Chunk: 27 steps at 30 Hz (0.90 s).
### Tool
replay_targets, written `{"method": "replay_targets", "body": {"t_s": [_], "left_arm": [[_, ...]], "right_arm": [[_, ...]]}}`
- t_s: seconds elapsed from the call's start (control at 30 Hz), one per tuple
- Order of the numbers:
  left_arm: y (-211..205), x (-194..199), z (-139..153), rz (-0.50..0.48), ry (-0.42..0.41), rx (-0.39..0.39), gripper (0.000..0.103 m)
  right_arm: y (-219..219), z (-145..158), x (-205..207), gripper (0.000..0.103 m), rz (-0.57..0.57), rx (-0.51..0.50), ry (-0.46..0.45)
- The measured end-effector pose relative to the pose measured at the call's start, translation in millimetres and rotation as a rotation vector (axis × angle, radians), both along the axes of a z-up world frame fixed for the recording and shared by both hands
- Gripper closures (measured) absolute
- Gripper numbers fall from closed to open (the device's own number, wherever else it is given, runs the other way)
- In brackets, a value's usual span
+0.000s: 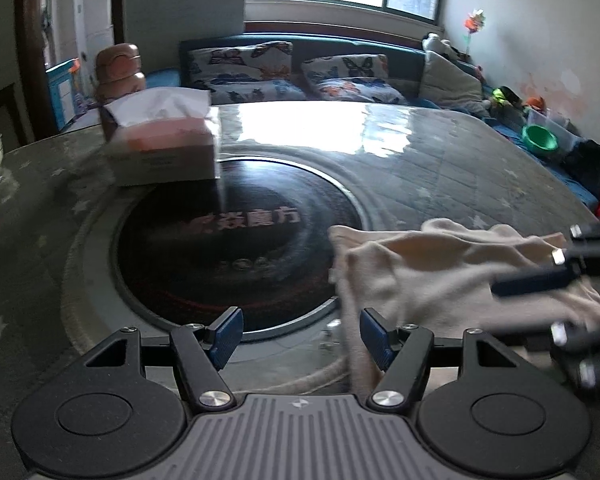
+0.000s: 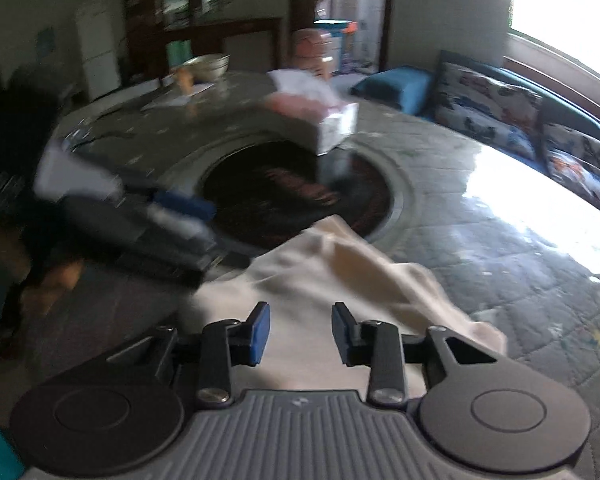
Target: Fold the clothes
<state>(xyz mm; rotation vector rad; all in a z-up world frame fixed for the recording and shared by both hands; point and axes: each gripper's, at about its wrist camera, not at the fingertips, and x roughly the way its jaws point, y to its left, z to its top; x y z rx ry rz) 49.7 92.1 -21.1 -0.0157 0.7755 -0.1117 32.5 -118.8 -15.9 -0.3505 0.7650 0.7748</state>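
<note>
- Cloth (image 2: 340,276) first, since that's the whole job: a cream, soft-looking garment lying rumpled on the worktop (image 2: 480,216), near edge right under my right gripper (image 2: 301,334), far corner reaching the rim of the dark round inset (image 2: 300,196).
- My right gripper is spread wide, blue pads apart, nothing pinched. It hovers over the near end of the cloth; can't tell if the pads actually touch the fabric.
- My left gripper (image 1: 301,336) is spread too and holds nothing. The cloth's left edge (image 1: 352,344) hangs down just beside its right pad, maybe brushing it, hard to say with the blur.
- Handling guess: light, floppy, zero stiffness. It'll sag and bunch wherever I'm not holding it, and the worktop looks glossy, so it'll probably slide rather than stay put.
- Where I'd grab: a hem or corner, one per gripper, pinching only the layer I want and not a whole wad. The ridged fold through the middle looks like several layers.
- Further out: a tissue box (image 1: 164,136) sits on the far side of the inset, well apart from the cloth, so not in the way.
</note>
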Motion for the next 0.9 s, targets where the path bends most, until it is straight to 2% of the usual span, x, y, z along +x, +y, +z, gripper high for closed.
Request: {"method": "replay_targets", "body": {"t_s": [0.07,0.17,0.3,0.37,0.6,0.77,0.83,0.9], "left_arm": [[6,-1,2,0.018,-0.004,-0.004,0.035],[15,-1,4,0.040,0.003,-0.031,0.034],[15,-2,3,0.049,0.015,-0.045,0.027],[14,-1,3,0.049,0.022,-0.048,0.027],[9,0,2,0.047,0.043,-0.063,0.020],[8,1,2,0.050,0.053,-0.084,0.016],[9,1,3,0.052,0.056,-0.091,0.015],[9,2,4,0.056,0.059,-0.102,0.014]], "right_arm": [[9,-1,-10,0.069,0.051,-0.016,0.002],[24,-5,-20,0.061,0.112,-0.026,0.005],[44,-16,-30,0.061,0.163,-0.073,-0.026],[53,-22,-36,0.061,0.182,-0.108,-0.063],[64,-32,-47,0.063,0.177,-0.174,-0.161],[66,-34,-46,0.064,0.173,-0.180,-0.174],[65,-34,-46,0.076,0.174,-0.177,-0.169],[63,-33,-43,0.081,0.159,-0.163,-0.160]]}}
